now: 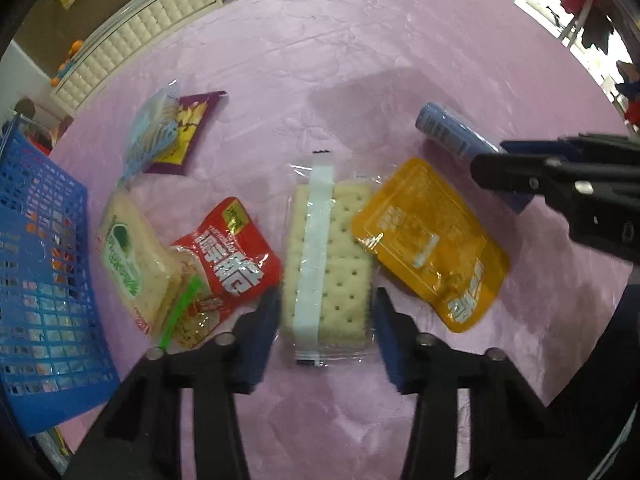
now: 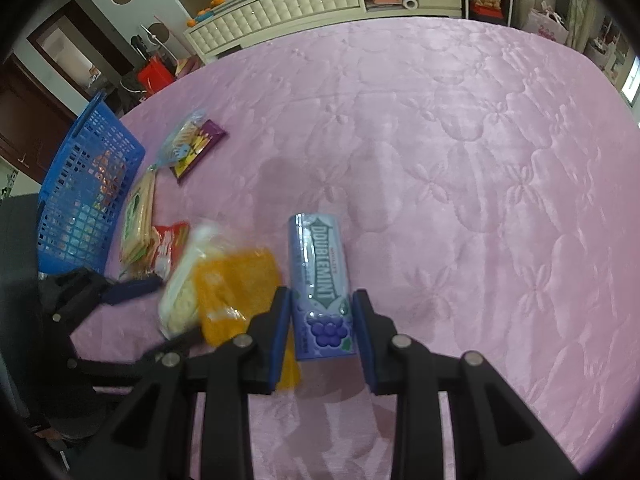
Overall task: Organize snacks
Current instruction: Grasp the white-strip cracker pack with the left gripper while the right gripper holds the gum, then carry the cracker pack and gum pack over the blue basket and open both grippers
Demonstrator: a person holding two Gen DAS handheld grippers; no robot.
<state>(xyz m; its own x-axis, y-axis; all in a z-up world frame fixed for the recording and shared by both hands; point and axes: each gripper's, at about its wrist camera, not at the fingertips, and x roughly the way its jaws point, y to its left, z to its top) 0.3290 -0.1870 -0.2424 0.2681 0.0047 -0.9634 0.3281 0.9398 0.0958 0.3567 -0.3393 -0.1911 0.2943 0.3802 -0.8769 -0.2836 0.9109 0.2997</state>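
My left gripper [image 1: 326,312] is open, its blue pads on either side of a clear pack of crackers [image 1: 328,268] on the pink cloth, with small gaps. An orange pouch [image 1: 432,240] overlaps the pack's right edge. A red snack bag [image 1: 228,256] and a green-labelled cracker pack [image 1: 128,256] lie to its left. My right gripper [image 2: 320,320] is shut on a blue Doublemint tube [image 2: 322,288], which also shows in the left wrist view [image 1: 448,132].
A blue plastic basket [image 1: 36,280] stands at the left edge of the pink quilted surface [image 2: 460,160], holding several items. A purple packet [image 1: 188,132] under a clear bag [image 1: 154,132] lies farther back. A white padded cabinet [image 2: 280,8] stands beyond.
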